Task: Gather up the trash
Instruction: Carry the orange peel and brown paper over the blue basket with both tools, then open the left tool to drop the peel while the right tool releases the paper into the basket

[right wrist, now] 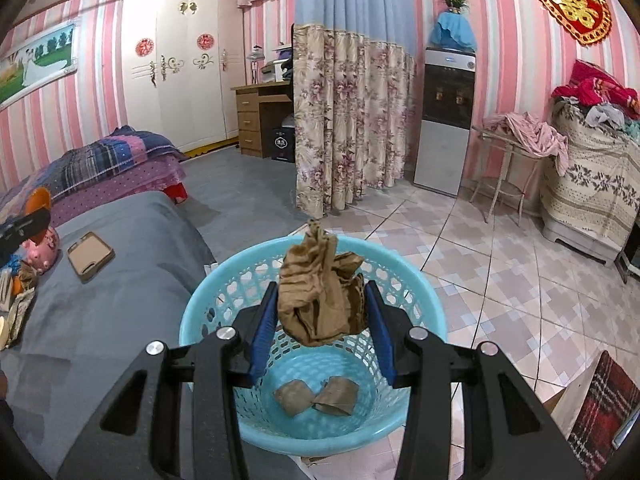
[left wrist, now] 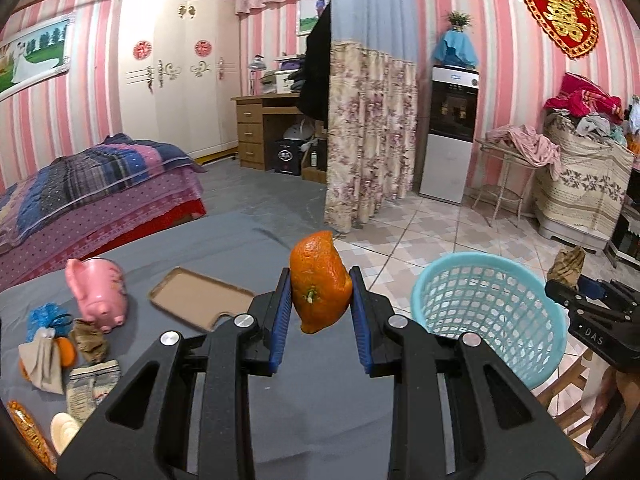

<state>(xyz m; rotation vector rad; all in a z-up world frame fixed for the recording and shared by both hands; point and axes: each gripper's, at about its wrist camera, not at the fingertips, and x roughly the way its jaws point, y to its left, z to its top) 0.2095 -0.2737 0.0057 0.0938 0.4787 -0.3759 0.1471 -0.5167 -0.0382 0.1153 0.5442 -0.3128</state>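
Left gripper (left wrist: 320, 312) clamped on a piece of orange peel (left wrist: 320, 280), blue pads pressed to either side, held above the grey-covered table (left wrist: 312, 420). Right gripper (right wrist: 322, 318) closed around a crumpled wad of brown paper (right wrist: 320, 292), poised directly over the turquoise mesh basket (right wrist: 200, 320) standing on the tiled floor just beside the table edge. Inside the basket, on its bottom: two more brown paper scraps (right wrist: 316, 396). Seen from the left wrist, the same basket (left wrist: 532, 356) off to the right, with the right gripper (left wrist: 576, 292) and its brown wad (left wrist: 566, 266) at the far rim. Left on the table, at the left side: a pink piggy bank (left wrist: 98, 294), a tan phone case (left wrist: 202, 296) lying flat beside it, and nearer the edge a cluster of litter — a blue plastic bag (left wrist: 44, 318), a grey rag (left wrist: 42, 362) over orange peel pieces (left wrist: 67, 351), another brown paper wad (left wrist: 90, 340), and a printed wrapper (left wrist: 90, 384). Behind: bed with plaid quilt (left wrist: 88, 184), white wardrobe (left wrist: 176, 72), floral curtain (left wrist: 368, 128), water dispenser (left wrist: 450, 132)
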